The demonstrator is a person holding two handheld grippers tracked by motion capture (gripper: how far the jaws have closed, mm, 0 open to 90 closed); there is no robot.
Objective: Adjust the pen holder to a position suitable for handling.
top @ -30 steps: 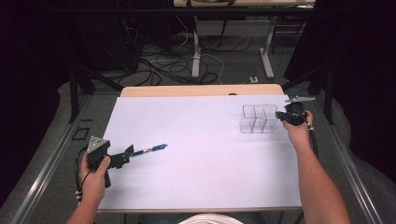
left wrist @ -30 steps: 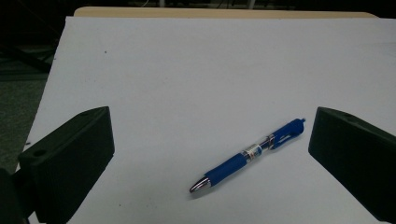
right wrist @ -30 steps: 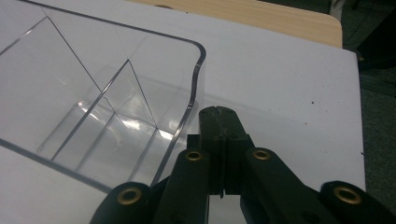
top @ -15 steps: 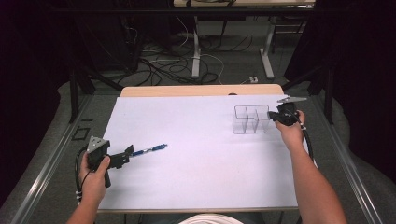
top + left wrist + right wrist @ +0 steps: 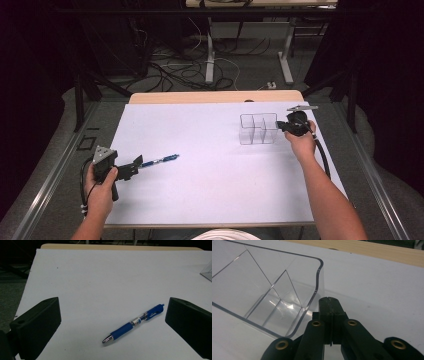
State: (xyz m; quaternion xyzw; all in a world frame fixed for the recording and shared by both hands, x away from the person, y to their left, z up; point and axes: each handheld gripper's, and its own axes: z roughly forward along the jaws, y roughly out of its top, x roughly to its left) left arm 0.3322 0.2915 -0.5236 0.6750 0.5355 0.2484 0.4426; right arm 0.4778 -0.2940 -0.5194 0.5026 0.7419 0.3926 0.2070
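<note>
The wide-open left gripper [image 5: 110,322] frames the blue plastic click pen [image 5: 133,322], while the closed, empty right gripper [image 5: 330,305] touches the clear plastic divided box [image 5: 274,290].

You face a desk [image 5: 200,195] covered in white, its wooden edge [image 5: 210,96] bare at the far side. Beyond it, cables [image 5: 175,75] tangle on a grey floor [image 5: 250,70] between white desk legs [image 5: 210,50], with dark surroundings.
</note>
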